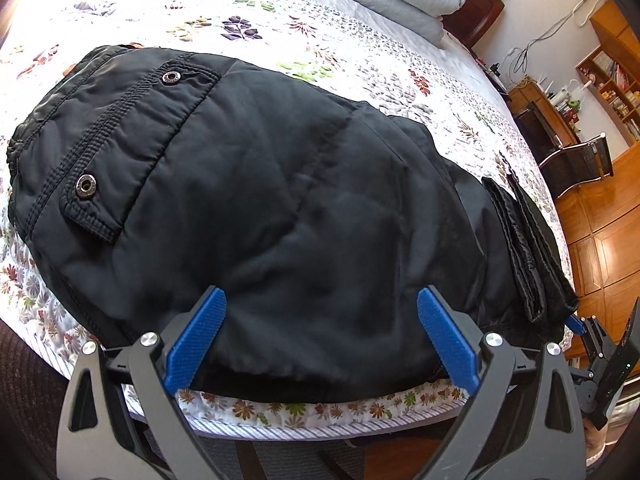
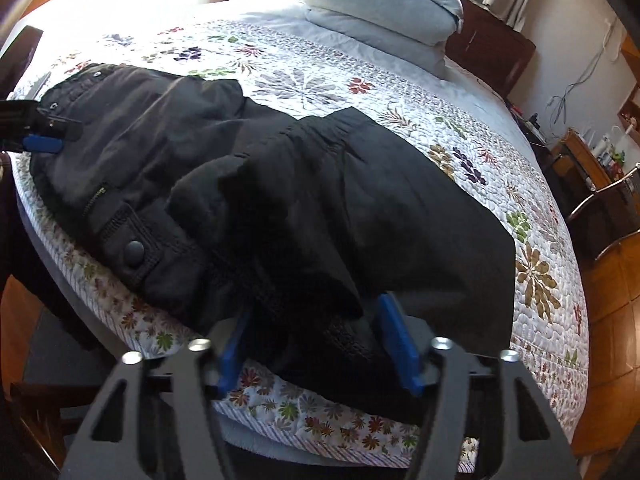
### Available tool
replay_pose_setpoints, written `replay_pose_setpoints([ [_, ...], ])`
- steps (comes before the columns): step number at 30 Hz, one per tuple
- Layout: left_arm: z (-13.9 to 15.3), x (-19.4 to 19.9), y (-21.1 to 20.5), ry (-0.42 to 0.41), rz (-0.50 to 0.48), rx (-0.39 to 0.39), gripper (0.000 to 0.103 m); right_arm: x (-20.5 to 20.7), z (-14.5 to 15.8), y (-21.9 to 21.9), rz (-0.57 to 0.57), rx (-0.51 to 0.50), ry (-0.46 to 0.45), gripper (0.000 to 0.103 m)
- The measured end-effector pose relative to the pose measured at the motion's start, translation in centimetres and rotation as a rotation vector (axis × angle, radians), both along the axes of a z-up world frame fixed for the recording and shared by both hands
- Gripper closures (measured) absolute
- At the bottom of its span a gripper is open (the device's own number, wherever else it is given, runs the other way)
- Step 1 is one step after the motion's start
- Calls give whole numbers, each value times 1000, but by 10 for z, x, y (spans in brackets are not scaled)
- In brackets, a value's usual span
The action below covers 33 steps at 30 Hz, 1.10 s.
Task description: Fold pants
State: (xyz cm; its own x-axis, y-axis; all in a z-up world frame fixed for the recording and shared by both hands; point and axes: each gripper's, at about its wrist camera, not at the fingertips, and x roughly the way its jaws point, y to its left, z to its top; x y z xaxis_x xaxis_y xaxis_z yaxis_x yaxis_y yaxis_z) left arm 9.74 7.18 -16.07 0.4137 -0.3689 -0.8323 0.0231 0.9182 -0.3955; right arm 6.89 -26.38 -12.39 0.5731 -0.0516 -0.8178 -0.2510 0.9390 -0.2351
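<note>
Black pants (image 1: pixel 256 184) lie across the near edge of a floral bedspread (image 1: pixel 320 40), with a snap-button pocket flap at the left. My left gripper (image 1: pixel 320 300) is open, its blue pads (image 1: pixel 196 336) resting over the near edge of the pants. In the right wrist view the pants (image 2: pixel 360 200) are bunched and partly folded over. My right gripper (image 2: pixel 316 320) is open, with a bunched fold of black cloth lying between its blue pads (image 2: pixel 398 344). The left gripper (image 2: pixel 44 142) shows at the far left, and the right gripper (image 1: pixel 576 324) shows at the right edge of the left view.
Folded grey quilts (image 2: pixel 376 4) lie at the head of the bed. A dark headboard (image 2: pixel 492 52), a metal-armed chair (image 2: pixel 608 208), wooden shelves (image 1: pixel 612 80) and wooden floor (image 1: pixel 608 248) are to the right of the bed.
</note>
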Motion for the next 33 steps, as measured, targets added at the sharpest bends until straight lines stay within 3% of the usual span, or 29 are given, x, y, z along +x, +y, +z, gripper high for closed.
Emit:
replay_pose_setpoints([
  [4,0,-1,0,-2,-1,-3,6,-12,36,-4,-12,214,-66,32],
  [6,-1,-1,0,-3,5,-9,6,-15,49,-4,-23,253,-113,32],
  [11,-1,-2,-1,-10,-3,-8,5,-6,37,34,64,87,-100,31],
  [15,-1,-2,4,-8,5,-30,5,2,17,60,112,-71,-118,22],
  [18,-2,-2,7,-5,11,-48,5,12,7,63,110,-116,-126,22],
  [21,-2,-2,7,-7,7,-50,5,19,3,60,116,-83,-116,35],
  [23,-2,-3,8,-10,2,-51,5,19,7,57,93,-66,-132,56],
  [26,-3,-3,7,-12,1,-49,5,12,18,54,91,-53,-164,78],
  [30,-3,-5,4,-19,-6,-35,5,0,28,50,134,-4,-131,80],
  [33,-4,-4,3,-22,-6,-30,4,-9,21,57,170,-30,-103,80],
])
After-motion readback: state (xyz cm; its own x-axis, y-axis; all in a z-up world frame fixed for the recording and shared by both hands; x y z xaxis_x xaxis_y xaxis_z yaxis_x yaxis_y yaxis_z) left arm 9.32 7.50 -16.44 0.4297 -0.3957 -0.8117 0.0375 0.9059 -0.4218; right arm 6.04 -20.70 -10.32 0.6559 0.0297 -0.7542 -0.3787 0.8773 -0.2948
